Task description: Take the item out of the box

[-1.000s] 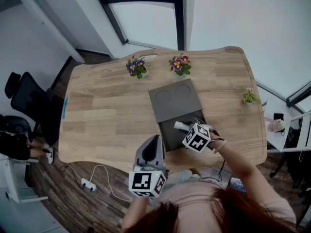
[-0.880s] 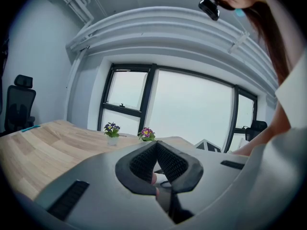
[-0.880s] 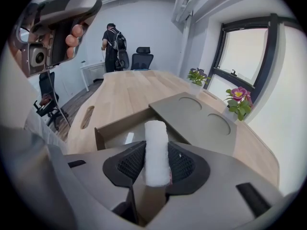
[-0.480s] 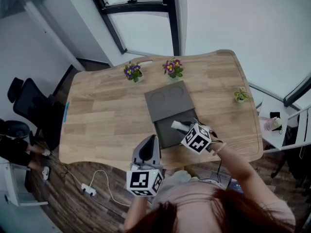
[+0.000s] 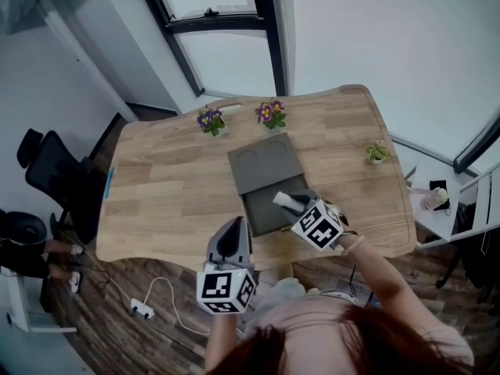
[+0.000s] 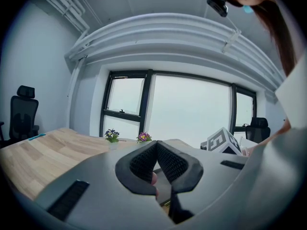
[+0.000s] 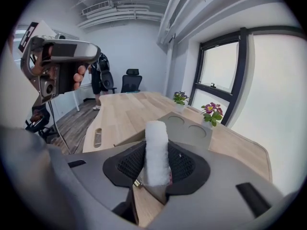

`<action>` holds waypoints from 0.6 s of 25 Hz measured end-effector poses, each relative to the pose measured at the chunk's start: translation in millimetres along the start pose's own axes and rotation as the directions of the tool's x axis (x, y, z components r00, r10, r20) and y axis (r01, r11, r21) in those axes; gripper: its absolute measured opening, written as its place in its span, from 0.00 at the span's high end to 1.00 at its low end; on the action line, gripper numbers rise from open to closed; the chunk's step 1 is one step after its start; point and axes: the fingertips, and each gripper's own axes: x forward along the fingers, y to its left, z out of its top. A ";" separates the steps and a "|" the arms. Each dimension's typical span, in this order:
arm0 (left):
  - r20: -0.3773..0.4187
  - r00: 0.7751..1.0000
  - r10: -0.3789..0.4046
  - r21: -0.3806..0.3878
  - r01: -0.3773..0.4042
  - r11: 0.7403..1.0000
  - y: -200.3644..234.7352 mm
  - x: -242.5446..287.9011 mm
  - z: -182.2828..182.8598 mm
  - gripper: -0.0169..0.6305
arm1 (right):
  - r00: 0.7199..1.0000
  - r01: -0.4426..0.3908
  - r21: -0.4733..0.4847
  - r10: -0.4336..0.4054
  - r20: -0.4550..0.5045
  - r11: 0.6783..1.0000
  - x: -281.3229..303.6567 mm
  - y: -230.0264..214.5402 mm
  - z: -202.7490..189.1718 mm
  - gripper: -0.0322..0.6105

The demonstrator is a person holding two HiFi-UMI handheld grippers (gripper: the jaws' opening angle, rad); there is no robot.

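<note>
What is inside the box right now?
The box floor that shows looks bare and dark grey. The right gripper, shut on a white roll, hangs over its right part and covers whatever lies beneath.

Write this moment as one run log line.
right tool: shut on white roll, above open grey box | left tool: shut, empty

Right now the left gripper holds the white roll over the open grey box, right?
Wrong gripper. The right gripper holds the white roll over the open grey box; the right gripper view shows it clamped between those jaws. The left gripper is shut on nothing.
</note>
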 end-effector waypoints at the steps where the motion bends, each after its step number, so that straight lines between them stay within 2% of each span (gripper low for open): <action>1: 0.000 1.000 0.003 0.002 -0.003 1.000 -2.6 -1.9 0.5 0.97 | 1.000 0.005 0.007 -0.005 0.014 1.000 -4.5 -0.1 1.8 0.75; 15: 0.028 0.998 0.049 0.027 -0.050 0.998 -41.9 -25.4 12.2 0.97 | 0.981 0.056 0.080 -0.070 0.182 0.995 -75.4 0.4 22.1 0.75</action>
